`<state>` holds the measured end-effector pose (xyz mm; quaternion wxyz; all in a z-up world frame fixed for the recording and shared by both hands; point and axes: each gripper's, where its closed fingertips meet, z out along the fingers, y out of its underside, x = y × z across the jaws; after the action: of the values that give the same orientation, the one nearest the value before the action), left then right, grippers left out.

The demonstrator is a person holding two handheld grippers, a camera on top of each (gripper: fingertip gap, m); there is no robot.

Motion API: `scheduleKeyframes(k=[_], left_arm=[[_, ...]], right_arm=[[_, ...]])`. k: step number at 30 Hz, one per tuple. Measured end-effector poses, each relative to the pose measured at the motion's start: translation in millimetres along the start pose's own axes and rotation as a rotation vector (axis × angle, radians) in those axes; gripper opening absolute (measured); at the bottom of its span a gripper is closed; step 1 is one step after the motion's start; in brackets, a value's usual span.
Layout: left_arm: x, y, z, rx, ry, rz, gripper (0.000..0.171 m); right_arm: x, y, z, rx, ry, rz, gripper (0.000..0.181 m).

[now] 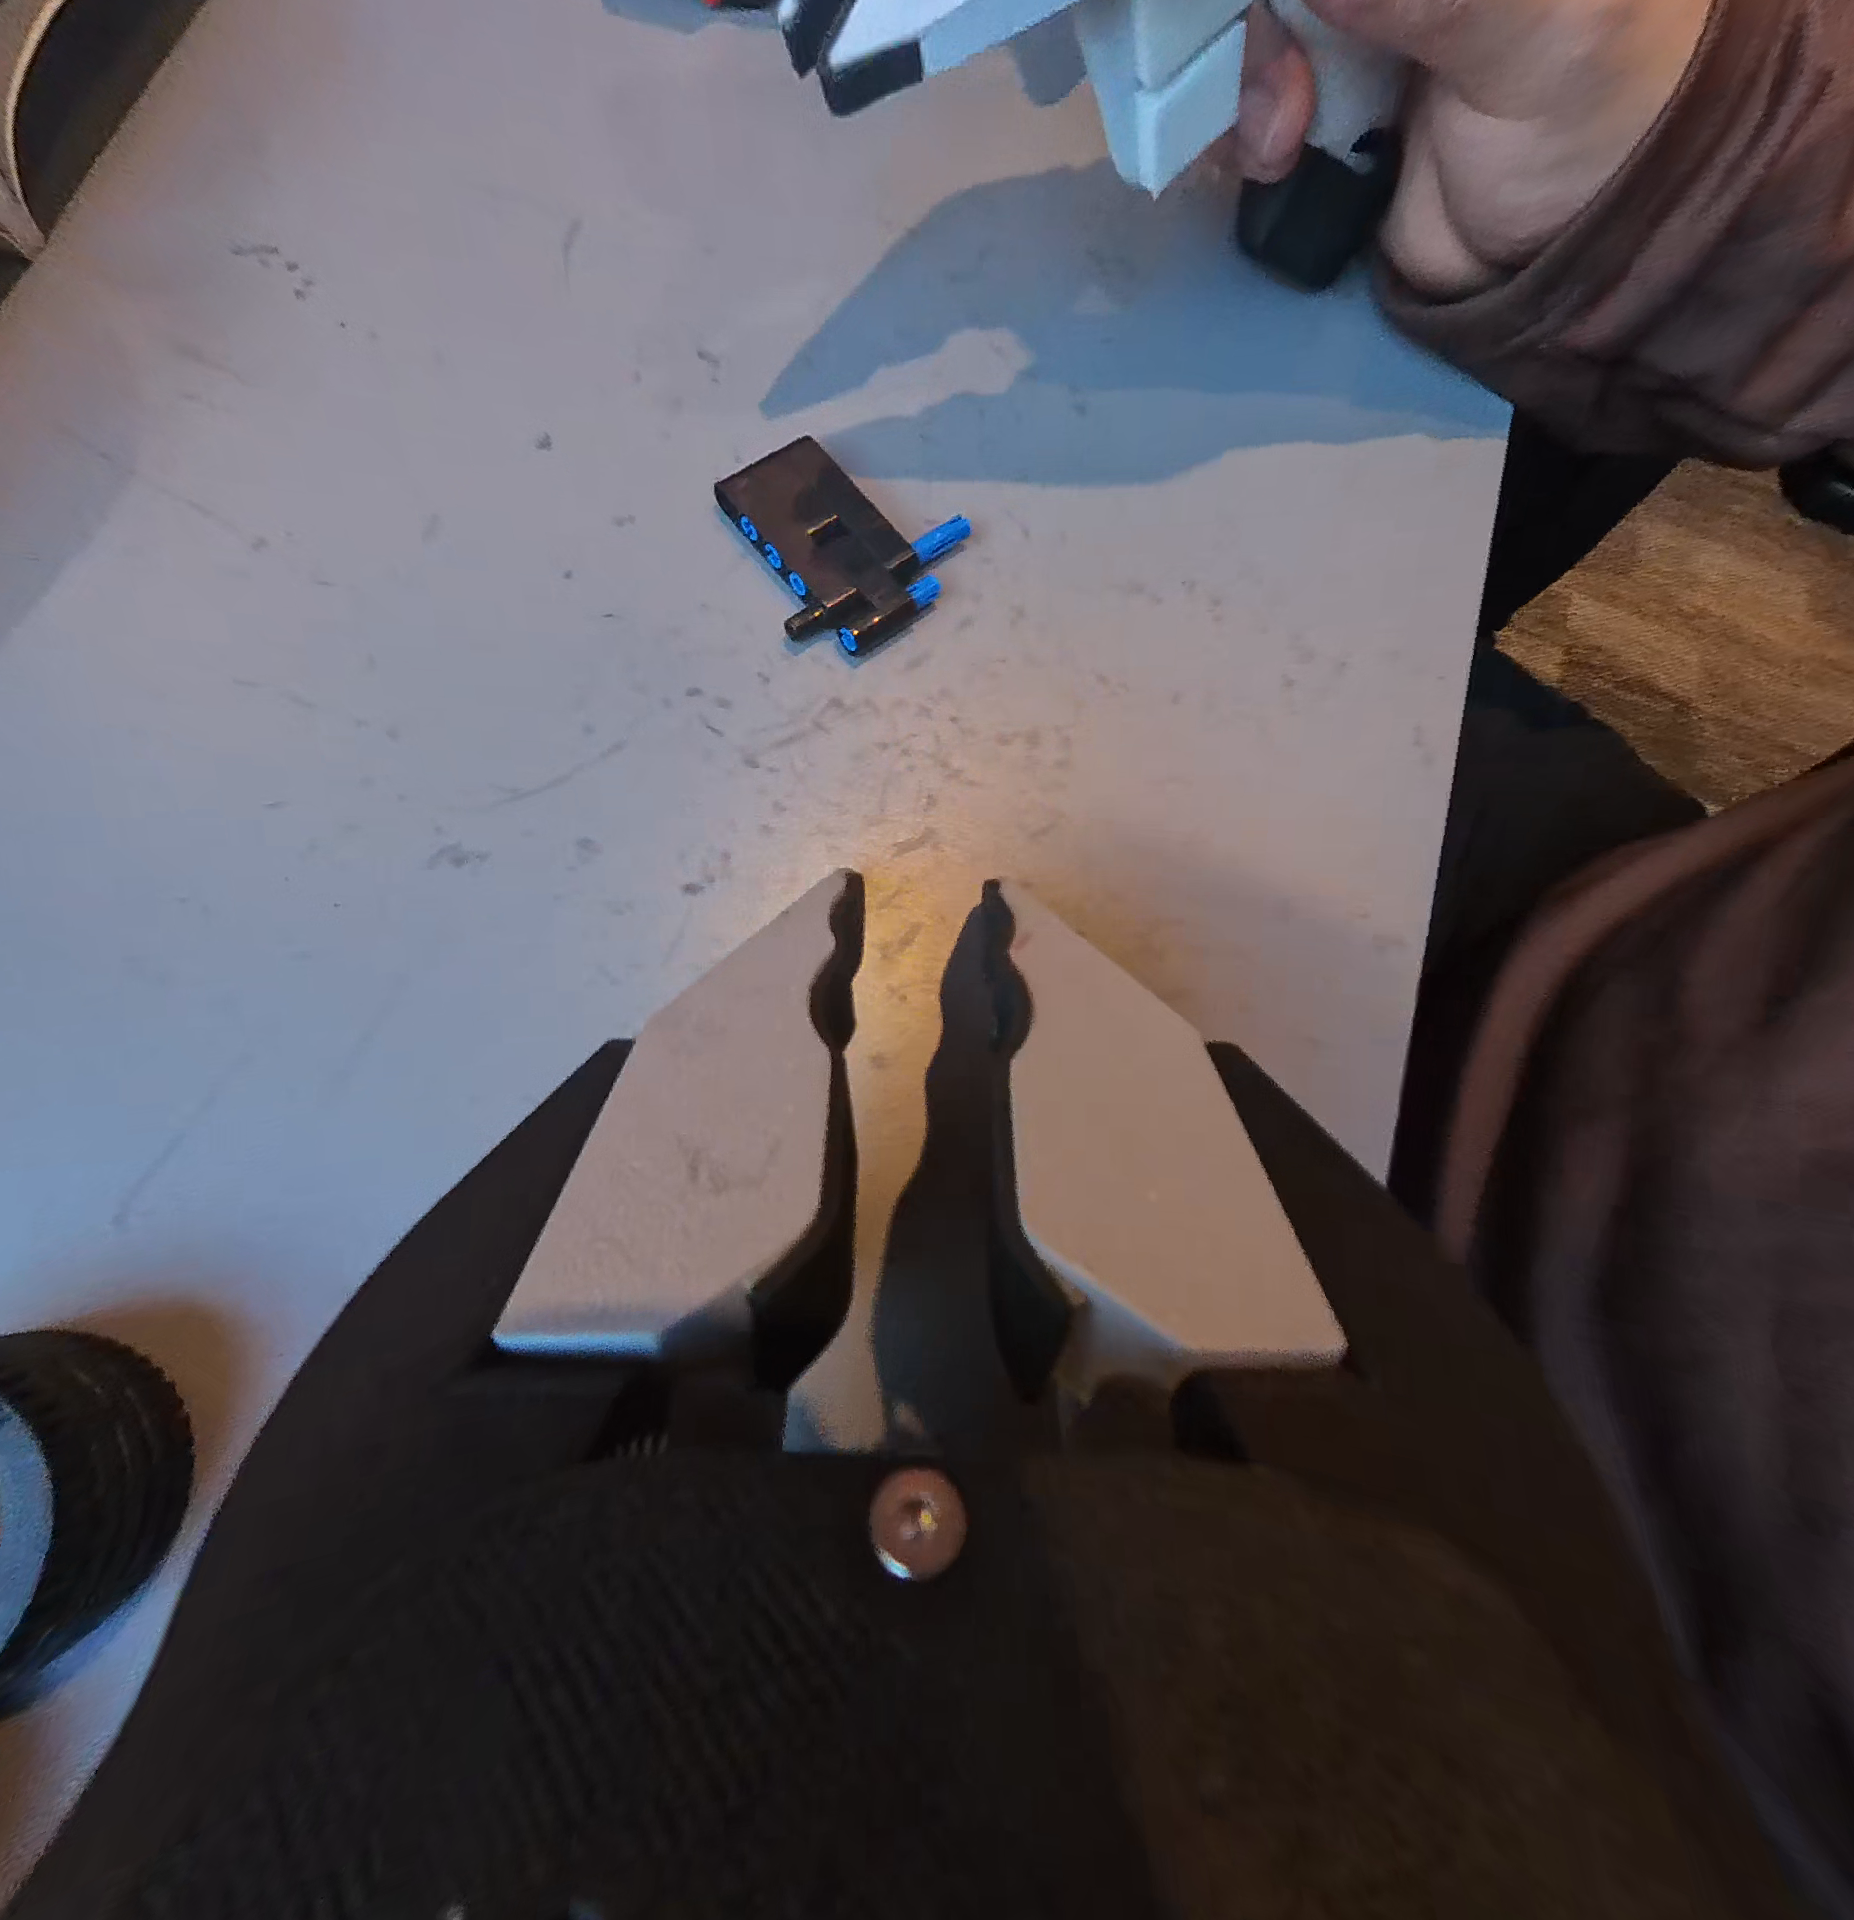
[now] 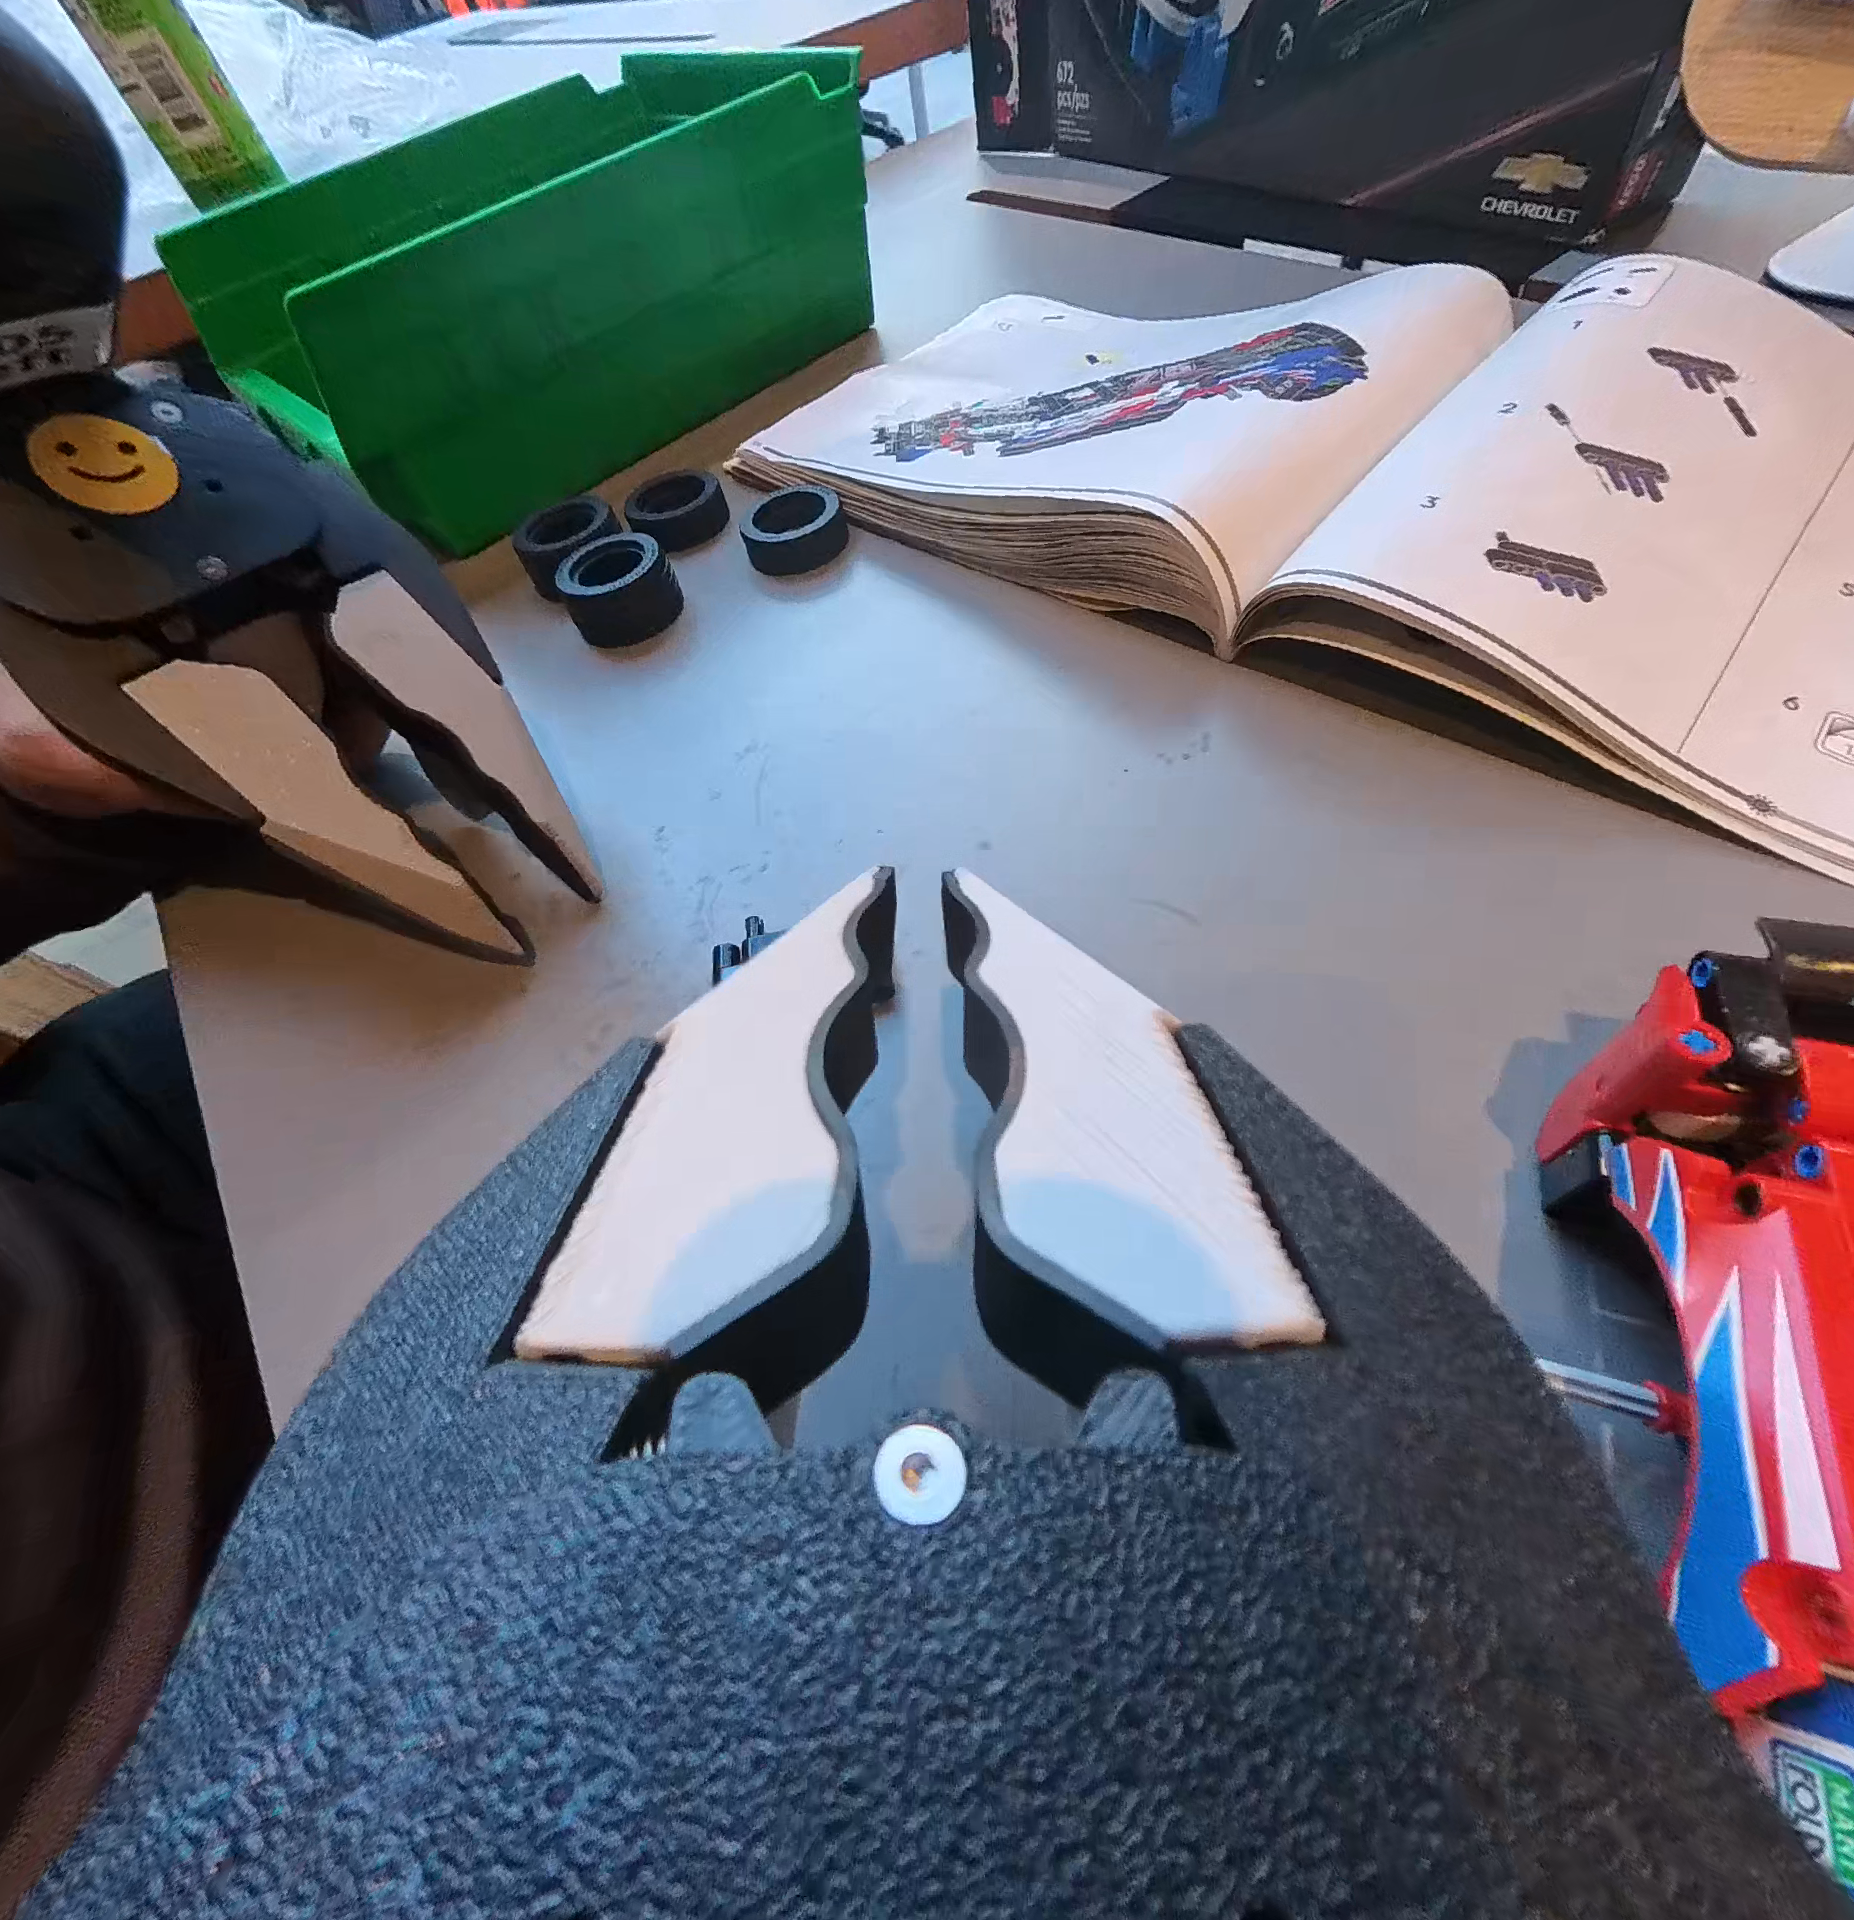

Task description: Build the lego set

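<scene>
Left wrist view: black lego piece [image 1: 824, 549] seen lying on desk [image 1: 383, 623].
Left hand-held gripper [image 1: 921, 883]: narrow gap, empty, kept just short of that piece.
Right hand-held gripper [image 2: 918, 875]: narrow gap, nothing held.

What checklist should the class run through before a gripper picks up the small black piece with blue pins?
1. Left gripper empty, jaws parted: ok.
2. Right gripper empty, jaws slightly parted: ok.
3. Black piece lying flat on the table, nothing touching it: ok.
4. Path from left gripper to piece clear: ok.
5. Manual open to a steps page: ok; whether it matches this piece: cannot tell.
6. Blue pins fully seated: cannot tell.
</scene>
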<state>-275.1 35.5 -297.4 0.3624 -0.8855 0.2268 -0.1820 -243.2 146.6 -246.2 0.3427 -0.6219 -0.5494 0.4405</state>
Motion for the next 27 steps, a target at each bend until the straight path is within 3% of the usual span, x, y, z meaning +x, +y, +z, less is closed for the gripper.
scheduleKeyframes(k=[4,18,27], left_arm=[[-1.3,0.4,0.2,-0.002,-0.018,0.008,0.017],[-16.4,-1.0,-0.4,-0.011,-0.274,0.184,0.001],[-58.6,-18.3,6.8,-0.020,-0.410,0.264,0.000]], right_arm=[[-1.9,2.5,2.2,-0.020,0.003,-0.022,0.009],[-14.0,8.0,6.3,-0.057,-0.021,-0.109,0.009],[-23.1,0.5,3.7,-0.005,-0.088,-0.113,0.006]])
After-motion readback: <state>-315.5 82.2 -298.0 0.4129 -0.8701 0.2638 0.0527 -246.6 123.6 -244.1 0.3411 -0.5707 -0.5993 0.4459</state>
